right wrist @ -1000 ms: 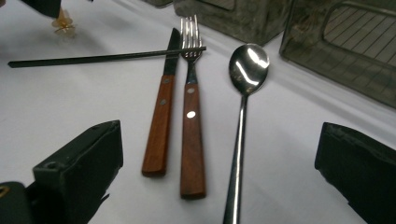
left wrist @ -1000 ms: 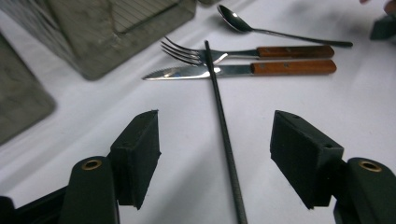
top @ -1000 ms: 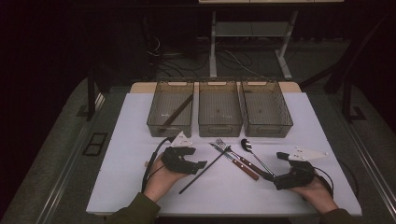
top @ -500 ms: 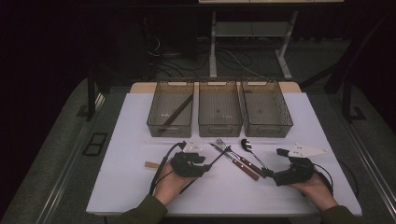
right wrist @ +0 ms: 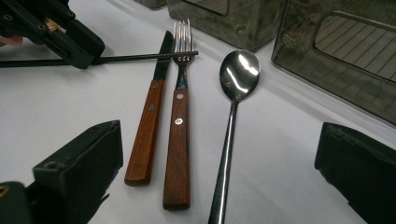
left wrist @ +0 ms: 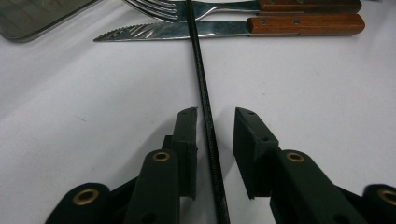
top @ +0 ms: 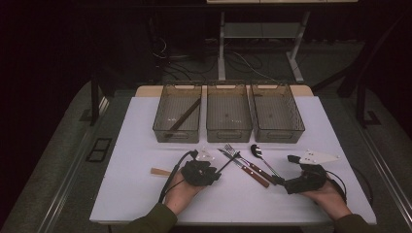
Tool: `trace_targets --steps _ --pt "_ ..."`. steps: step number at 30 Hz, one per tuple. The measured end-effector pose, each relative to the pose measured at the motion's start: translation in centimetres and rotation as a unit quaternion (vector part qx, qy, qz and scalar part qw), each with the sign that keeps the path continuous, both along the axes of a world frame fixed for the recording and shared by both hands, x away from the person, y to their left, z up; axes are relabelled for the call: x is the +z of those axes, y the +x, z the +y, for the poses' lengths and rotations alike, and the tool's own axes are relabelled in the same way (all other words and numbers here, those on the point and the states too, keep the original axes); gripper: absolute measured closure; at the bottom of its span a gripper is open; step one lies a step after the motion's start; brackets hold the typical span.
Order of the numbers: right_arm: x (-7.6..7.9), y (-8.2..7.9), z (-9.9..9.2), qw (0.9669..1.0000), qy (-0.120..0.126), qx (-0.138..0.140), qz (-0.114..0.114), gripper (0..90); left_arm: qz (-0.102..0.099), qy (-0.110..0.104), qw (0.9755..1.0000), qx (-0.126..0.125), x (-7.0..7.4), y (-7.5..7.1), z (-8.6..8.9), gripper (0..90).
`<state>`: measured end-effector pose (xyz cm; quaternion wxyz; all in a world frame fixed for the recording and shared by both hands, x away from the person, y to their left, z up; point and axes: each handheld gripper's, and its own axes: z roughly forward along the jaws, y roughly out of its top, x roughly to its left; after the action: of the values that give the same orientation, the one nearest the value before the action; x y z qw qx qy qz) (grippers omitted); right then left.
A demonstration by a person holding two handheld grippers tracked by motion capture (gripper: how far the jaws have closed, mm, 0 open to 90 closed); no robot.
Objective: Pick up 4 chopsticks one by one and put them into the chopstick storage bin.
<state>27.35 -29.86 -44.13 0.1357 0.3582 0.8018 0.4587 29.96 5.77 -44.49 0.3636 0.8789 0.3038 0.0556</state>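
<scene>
Left gripper [top: 214, 174]: sitting low on the white table [top: 121, 194], jaws just been closing around the black chopstick [left wrist: 204, 98], a narrow gap showing each side, pads not pressing yet.
Black chopstick: lying flat on the table, running straight out between the left gripper's jaws, its far tip resting across the fork [left wrist: 196, 9] tines.
Wooden stick [top: 160, 171]: lying just behind the left gripper, off to its outer side.
Knife [right wrist: 149, 126]: lying ahead of the left gripper, wooden handle pointing toward the right gripper [top: 286, 183].
Fork: lying right beside the knife, parallel, the two handles nearly touching.
Spoon [right wrist: 231, 121]: lying straight ahead of the right gripper, bowl away from it, handle running in between its jaws.
Right gripper: resting on the table, jaws standing wide apart, gripping nothing.
Bins [top: 228, 114]: three clear ones sitting in a row well beyond both grippers, the leftmost holding a dark chopstick [top: 183, 115].
</scene>
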Motion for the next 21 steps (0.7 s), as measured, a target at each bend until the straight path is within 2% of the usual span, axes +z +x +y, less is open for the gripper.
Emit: trace_targets --steps 7,14,20,21 --pt "-0.02 -0.02 0.05 1.0 0.0 0.0 0.002 1.2 -0.016 0.013 0.9998 0.007 -0.08 -0.21 -0.13 79.3" --pt "-0.02 -0.04 0.09 1.0 0.0 -0.001 0.003 1.2 -0.016 0.018 0.9997 0.006 -0.06 -0.05 -0.15 84.7" --pt "-0.03 -0.04 0.09 1.0 0.0 0.0 0.003 1.2 -0.011 0.016 0.9998 0.01 -0.03 -0.08 -0.19 85.5" --pt "-0.03 -0.04 0.09 1.0 0.0 0.0 0.003 1.2 -0.014 0.019 0.9997 0.004 -0.01 0.03 -0.14 85.5"
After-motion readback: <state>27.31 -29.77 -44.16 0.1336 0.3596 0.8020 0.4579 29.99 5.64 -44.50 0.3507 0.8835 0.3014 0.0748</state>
